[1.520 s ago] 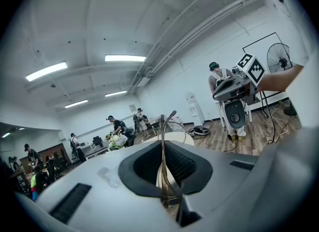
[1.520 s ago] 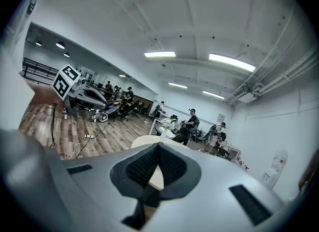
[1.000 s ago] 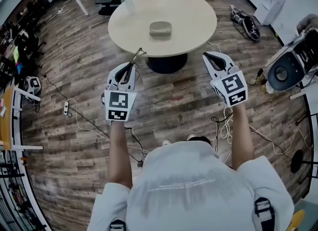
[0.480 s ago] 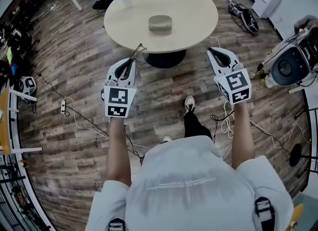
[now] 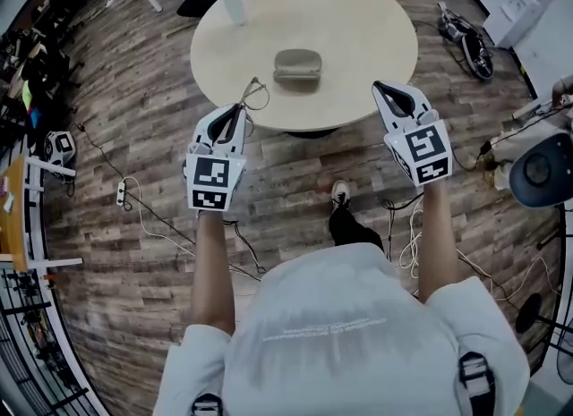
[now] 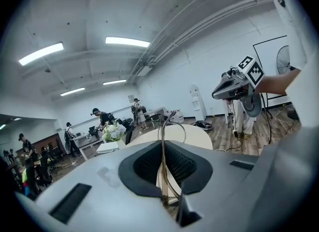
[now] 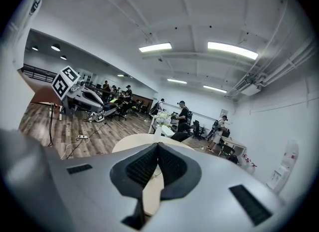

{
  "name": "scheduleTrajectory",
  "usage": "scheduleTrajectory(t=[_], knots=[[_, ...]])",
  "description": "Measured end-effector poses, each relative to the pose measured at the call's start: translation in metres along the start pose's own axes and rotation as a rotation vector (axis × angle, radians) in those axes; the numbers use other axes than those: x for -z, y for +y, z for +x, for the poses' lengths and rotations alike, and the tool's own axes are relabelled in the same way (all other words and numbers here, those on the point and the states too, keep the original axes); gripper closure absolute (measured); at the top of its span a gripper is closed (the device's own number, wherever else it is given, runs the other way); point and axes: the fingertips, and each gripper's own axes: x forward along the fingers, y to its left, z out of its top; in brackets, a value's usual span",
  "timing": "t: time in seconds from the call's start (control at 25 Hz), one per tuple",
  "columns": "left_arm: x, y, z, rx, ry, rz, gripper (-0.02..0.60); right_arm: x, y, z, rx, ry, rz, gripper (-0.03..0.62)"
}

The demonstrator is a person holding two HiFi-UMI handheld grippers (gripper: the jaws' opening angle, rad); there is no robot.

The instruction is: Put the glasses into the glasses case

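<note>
Head view first: we have the left gripper (image 5: 235,112) at centre left of the frame, pinching the glasses (image 5: 254,94), which stick up past its tips over the near rim of the round desk (image 5: 358,12). The glasses case (image 5: 297,63) lies alone at mid-desk, in the upper middle of the frame, well apart from the glasses. We cannot tell from here whether its lid is up. The right gripper (image 5: 385,90) sits at centre right, near the desk's edge.

Left gripper view: its jaws are clamped on one thin temple of the glasses (image 6: 173,124), and the wire frame rises out of the left gripper (image 6: 164,145) at frame centre. That looks to us like a slim hold that could let the frame swing, so we want a slow, level carry toward the glasses case. The desk (image 6: 195,134) shows just behind; the right gripper (image 6: 232,84) hangs at upper right.

Right gripper view: the right gripper (image 7: 157,145) has its tips pressed together on nothing, with the desk (image 7: 130,143) ahead. We'd use it to steady the glasses case or lift its lid before lowering the glasses in.
</note>
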Motion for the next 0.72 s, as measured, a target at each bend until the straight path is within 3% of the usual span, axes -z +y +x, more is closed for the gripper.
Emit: scheduleTrajectory(t=[0.4,0.72], knots=[[-0.035,0.028,0.13,-0.007,0.064,0.016,0.557,0.016,-0.094,0.097,-0.092,-0.003,0.032,0.594],[-0.03,0.039,0.189,0.008,0.108,0.016,0.557,0.042,-0.11,0.147,-0.155,0.04,0.089,0.594]])
